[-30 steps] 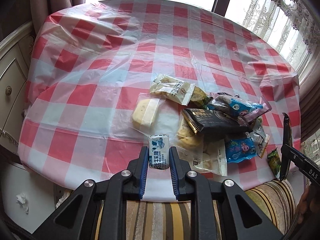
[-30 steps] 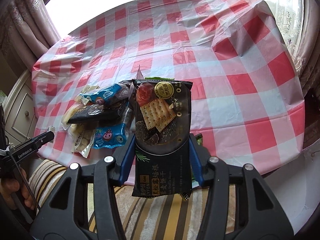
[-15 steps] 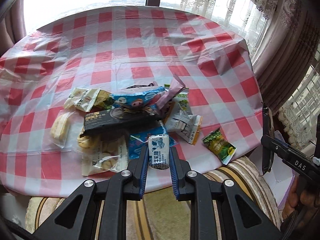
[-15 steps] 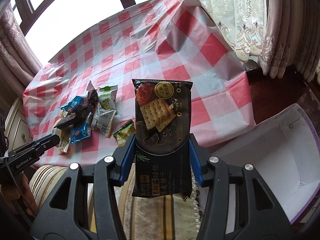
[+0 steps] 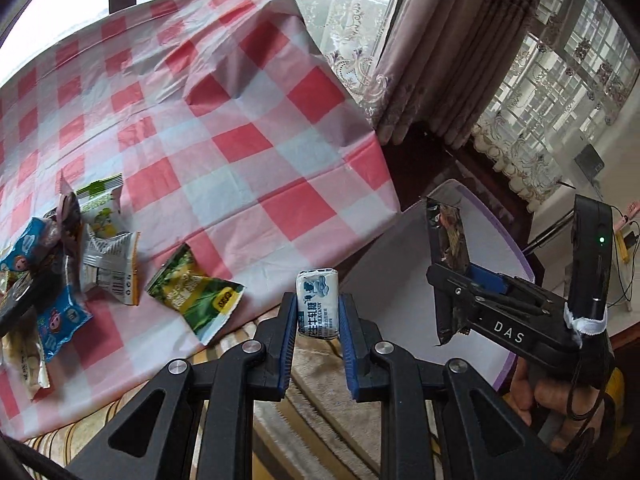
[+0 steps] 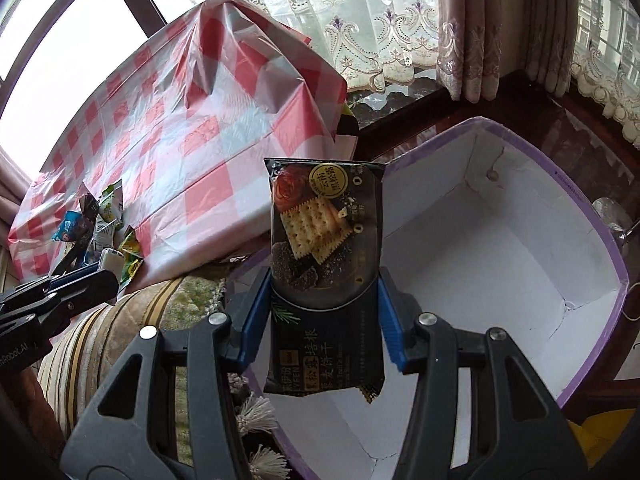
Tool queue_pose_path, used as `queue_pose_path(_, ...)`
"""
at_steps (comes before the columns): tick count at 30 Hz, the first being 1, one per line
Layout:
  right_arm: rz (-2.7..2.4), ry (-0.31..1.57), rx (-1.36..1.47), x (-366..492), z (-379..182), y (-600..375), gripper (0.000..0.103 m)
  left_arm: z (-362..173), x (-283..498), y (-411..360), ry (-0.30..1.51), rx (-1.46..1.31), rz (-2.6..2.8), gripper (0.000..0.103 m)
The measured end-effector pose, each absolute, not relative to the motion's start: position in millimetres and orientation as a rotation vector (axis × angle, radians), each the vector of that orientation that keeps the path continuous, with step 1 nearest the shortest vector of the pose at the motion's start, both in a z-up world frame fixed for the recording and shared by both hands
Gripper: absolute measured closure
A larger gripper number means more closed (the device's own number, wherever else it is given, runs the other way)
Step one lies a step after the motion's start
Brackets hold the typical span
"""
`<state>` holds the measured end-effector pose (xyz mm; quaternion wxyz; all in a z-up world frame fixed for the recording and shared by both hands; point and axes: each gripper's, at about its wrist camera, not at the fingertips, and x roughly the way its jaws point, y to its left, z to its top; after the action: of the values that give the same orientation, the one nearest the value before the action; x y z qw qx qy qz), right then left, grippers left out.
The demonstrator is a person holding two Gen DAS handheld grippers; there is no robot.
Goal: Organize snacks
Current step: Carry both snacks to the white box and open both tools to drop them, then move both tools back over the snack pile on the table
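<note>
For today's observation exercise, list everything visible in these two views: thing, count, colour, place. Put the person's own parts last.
Milk candy: one, white and blue, between the left gripper's pads.
Cracker packet: one, black, between the right gripper's pads, in front of the box.
Green packet: one, near the table's edge.
Snack pile: several packets, blue, white, green, left on the tablecloth.
Tablecloth: one, red and white check.
Box: one, white inside, purple rim, beside the table; no snacks seen inside.
Curtains: mauve, with lace, at the window.
Left gripper: black, blue pads.
Right gripper: black, blue pads.
Hand: on the right gripper's handle.
</note>
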<state>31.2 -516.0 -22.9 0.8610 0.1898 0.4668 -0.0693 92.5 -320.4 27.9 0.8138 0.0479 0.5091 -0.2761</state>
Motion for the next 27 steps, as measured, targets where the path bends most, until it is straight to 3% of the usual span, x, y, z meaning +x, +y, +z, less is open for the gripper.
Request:
queue_pose_path(10,-0.19,0.984,0.423,21.9,-33.1,-539.8,0.046,9.7,89.1,-369.6,1.176,0.14,-0.688,0.08)
queue_pose_path(12,-0.201,0.985,0.416,23.4,-32.6,-540.2,0.037,8.1,89.5,-369.7,1.188,0.138,-0.684,0.074)
queue_pose_path(13,-0.206,0.982,0.41,23.7,-32.0,-540.2,0.033,7.6,90.2,-368.7,1.192,0.134,-0.678,0.064)
queue_pose_path(14,-0.211,0.98,0.403,24.3,-31.1,-539.2,0.031,8.0,91.1,-366.8,1.19,0.124,-0.671,0.053)
queue_pose_path(19,-0.249,0.967,0.348,25.5,-24.2,-532.4,0.024,19.3,92.0,-352.0,1.11,0.059,-0.632,0.029)
queue_pose_path(23,-0.303,0.934,0.262,25.0,-11.6,-523.7,0.017,29.1,92.5,-336.9,1.047,-0.019,-0.625,0.023)
queue_pose_path(27,-0.346,0.874,0.165,26.2,4.1,-510.3,0.015,38.9,93.1,-319.8,0.986,-0.037,-0.582,0.023)
